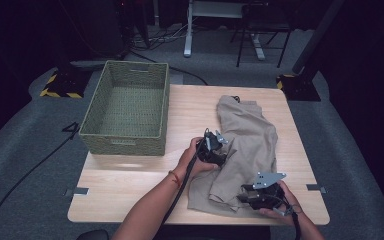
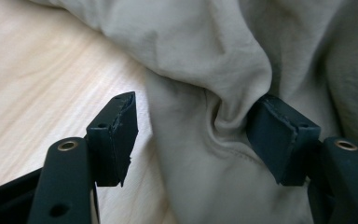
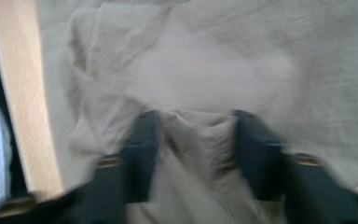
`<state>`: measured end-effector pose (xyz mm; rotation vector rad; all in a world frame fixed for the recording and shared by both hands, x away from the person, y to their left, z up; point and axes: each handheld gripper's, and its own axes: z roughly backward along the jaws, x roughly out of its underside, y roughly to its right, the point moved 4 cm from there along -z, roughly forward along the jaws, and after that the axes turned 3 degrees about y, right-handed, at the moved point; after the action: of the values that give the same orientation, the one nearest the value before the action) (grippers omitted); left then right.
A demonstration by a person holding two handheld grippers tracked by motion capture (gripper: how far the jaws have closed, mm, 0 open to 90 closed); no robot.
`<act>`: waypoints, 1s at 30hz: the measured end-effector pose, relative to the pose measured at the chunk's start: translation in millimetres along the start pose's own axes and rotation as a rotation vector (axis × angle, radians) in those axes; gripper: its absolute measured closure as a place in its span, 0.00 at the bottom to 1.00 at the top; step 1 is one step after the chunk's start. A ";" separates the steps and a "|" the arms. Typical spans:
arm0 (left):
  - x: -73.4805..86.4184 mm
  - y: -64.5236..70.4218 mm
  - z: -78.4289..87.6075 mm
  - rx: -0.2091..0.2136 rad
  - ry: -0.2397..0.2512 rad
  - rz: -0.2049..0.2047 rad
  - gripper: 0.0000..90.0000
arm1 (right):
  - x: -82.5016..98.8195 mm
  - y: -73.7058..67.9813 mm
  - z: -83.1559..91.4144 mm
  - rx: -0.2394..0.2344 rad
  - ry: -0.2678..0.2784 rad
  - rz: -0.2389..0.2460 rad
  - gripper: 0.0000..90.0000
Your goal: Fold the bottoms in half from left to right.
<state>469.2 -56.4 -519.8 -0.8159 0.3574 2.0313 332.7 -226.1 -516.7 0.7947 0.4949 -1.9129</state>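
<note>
A crumpled beige garment lies on the right half of the wooden table. My left gripper sits at the garment's left edge. In the left gripper view its jaws stand open around a raised fold of the cloth; the right pad touches the fold, while the left pad is clear of it over bare wood. My right gripper is at the garment's near right corner. In the blurred right gripper view its jaws pinch a bunched ridge of the fabric.
A green woven basket stands at the table's back left. The table's near edge runs just beside the right gripper. Dark floor with cables and stands surrounds the table.
</note>
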 end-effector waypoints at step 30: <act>50.2 1.9 98.0 0.012 0.076 -0.040 0.34 | 2.6 -10.8 65.6 0.162 0.095 0.040 0.54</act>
<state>408.0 26.4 -480.8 -0.8875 0.3928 1.9635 301.5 -264.6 -472.2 0.9971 0.3812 -1.9019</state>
